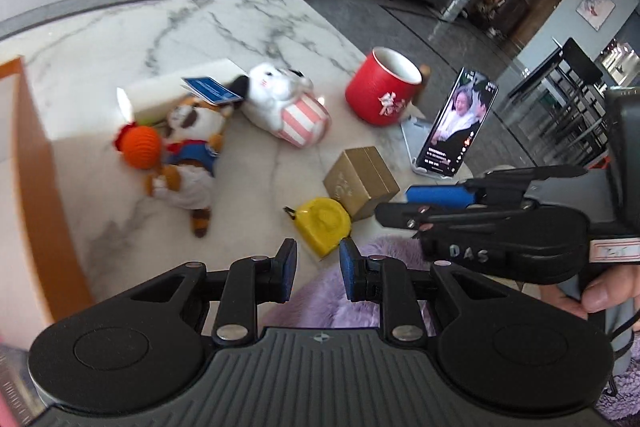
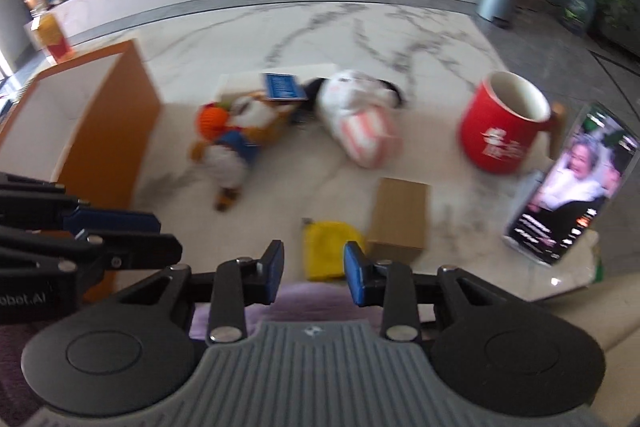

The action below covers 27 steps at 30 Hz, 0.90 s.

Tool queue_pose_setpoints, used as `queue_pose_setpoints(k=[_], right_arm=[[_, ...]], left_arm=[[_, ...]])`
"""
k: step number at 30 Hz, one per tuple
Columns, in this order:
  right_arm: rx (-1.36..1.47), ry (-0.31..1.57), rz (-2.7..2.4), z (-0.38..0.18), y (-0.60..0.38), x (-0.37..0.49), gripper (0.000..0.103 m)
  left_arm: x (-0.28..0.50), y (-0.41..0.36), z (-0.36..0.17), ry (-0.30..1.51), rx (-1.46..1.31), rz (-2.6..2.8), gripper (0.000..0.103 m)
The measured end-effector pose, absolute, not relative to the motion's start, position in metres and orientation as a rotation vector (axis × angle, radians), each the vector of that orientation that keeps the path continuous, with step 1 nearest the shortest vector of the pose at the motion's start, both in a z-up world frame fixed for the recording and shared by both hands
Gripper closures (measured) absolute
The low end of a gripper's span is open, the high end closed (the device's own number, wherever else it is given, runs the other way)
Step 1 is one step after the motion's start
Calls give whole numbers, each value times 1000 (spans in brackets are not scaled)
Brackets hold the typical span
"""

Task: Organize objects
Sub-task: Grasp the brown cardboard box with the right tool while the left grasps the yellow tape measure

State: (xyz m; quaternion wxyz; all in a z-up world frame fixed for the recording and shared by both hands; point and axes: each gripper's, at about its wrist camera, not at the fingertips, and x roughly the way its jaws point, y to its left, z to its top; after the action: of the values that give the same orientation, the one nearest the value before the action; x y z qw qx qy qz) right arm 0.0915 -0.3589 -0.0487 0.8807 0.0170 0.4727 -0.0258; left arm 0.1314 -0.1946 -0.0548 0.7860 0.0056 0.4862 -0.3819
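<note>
the left gripper is being held angled down over the near table edge, its blue pads standing apart with nothing between them; released. the right gripper is being held at a similar downward tilt, its pads likewise parted and empty. in the left wrist view the right gripper is being seen from the side at far right, with a hand wrapped around its grip. both pairs of fingers are being kept above a purple fuzzy fabric at the near edge, short of the objects.

the objects are lying scattered on the marble table. nearest the grippers, a yellow tape measure is lying just beside a gold box. farther back, a raccoon plush with an orange ball is lying near a white plush, and a white box is being partly covered by them. a red mug is standing upright at right, near a phone propped on a stand. an orange-walled box is standing at left, open. bare marble is being left open between the box and the plush toys, and behind them.
</note>
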Motion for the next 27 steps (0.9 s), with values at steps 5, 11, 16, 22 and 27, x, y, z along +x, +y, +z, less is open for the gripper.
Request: queue_pose_setpoints(k=[5,11,16,22,27], right_arm=[[68,981,-122,-56,-389,98,59],[156,1009,-121,-71,-409,114,52],[186,1022,-113,-82,-413,125,52],[231,1024,-109,-90,-419,134,52],[232,1029,-105,-94,-417,140,53]], left_arm=[[140,-228,-78,1049,82,-834,55],[152,-259,-100,1090,159,-829,32],[161,-278,-121,1164,162,-807,24],[160,-292,-133,1154,236,-756,24],[161,-299,-133,1135,269,-734,24]])
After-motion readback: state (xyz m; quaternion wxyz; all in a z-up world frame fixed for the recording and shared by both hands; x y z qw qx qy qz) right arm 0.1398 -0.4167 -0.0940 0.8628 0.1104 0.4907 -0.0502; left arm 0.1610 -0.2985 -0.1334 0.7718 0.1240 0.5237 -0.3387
